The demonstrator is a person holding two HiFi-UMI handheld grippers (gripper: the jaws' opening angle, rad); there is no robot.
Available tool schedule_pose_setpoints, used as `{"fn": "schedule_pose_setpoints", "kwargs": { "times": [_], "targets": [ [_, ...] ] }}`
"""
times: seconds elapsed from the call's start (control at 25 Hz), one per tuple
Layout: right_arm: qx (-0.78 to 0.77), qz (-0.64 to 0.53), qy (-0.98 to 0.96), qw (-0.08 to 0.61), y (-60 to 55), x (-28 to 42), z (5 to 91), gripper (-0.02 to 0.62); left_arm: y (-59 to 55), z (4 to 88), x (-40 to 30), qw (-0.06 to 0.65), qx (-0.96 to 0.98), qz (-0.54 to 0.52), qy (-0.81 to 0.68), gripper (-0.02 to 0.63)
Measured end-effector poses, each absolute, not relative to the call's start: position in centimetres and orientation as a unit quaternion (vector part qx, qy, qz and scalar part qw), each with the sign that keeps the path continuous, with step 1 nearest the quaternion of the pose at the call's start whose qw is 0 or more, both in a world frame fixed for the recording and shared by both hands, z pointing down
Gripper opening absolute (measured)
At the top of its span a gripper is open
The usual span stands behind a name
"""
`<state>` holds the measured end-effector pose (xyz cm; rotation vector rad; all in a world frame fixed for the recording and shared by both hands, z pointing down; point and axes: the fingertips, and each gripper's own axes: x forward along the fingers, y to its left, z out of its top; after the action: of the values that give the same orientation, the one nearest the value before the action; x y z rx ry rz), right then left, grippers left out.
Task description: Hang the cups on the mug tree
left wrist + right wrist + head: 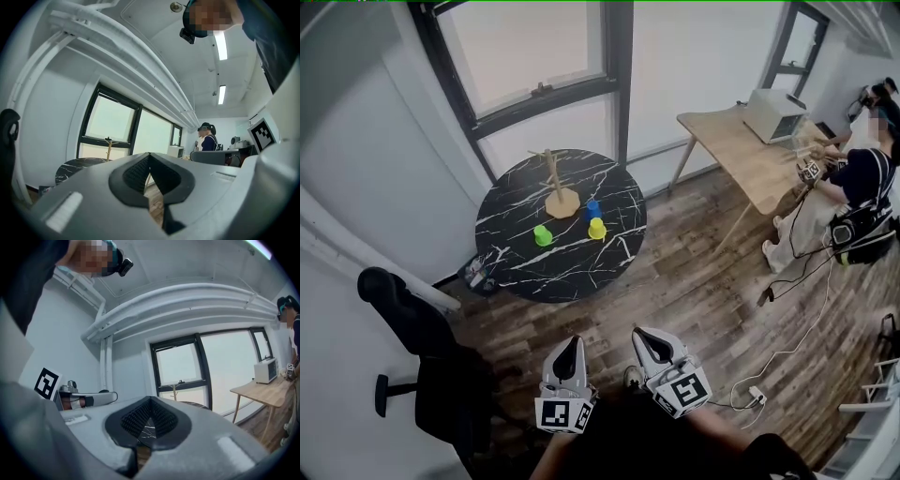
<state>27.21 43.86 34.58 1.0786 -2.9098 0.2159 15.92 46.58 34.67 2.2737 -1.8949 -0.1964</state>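
Observation:
A round black marble table (pixel 511 220) stands by the window. On it is a wooden mug tree (pixel 554 185) with bare pegs. A blue cup (pixel 593 209), a yellow cup (pixel 596 229) and a green cup (pixel 543 235) sit upside down beside it. My left gripper (pixel 573 343) and right gripper (pixel 646 338) are held side by side over the wood floor, well short of the table. Both are shut with nothing in them. The left gripper view shows shut jaws (pixel 149 158) with the mug tree (pixel 108 149) far off. The right gripper view shows the same (pixel 149 403), with the tree (pixel 175 391) distant.
A black office chair (pixel 422 352) stands at the left near me. At the right a wooden table (pixel 741 155) carries a white appliance (pixel 774 114), with people (pixel 862 192) beside it. Cables and a power strip (pixel 756 394) lie on the floor at the right.

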Motion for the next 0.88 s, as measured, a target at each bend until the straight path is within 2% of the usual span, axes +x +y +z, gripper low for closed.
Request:
{"fn": "schedule_pose_setpoints", "kwargs": {
  "times": [0.4,0.88],
  "targets": [
    [0.308,0.069,-0.949,0.020,41.5,30.7,35.8,-0.002,43.9,34.6,19.3,0.072,0.745,-0.051,-0.662,-0.001],
    [0.289,0.063,-0.955,0.017,38.8,30.1,36.5,-0.002,41.7,36.2,19.6,0.088,0.737,-0.045,-0.668,-0.002]
  ]
}}
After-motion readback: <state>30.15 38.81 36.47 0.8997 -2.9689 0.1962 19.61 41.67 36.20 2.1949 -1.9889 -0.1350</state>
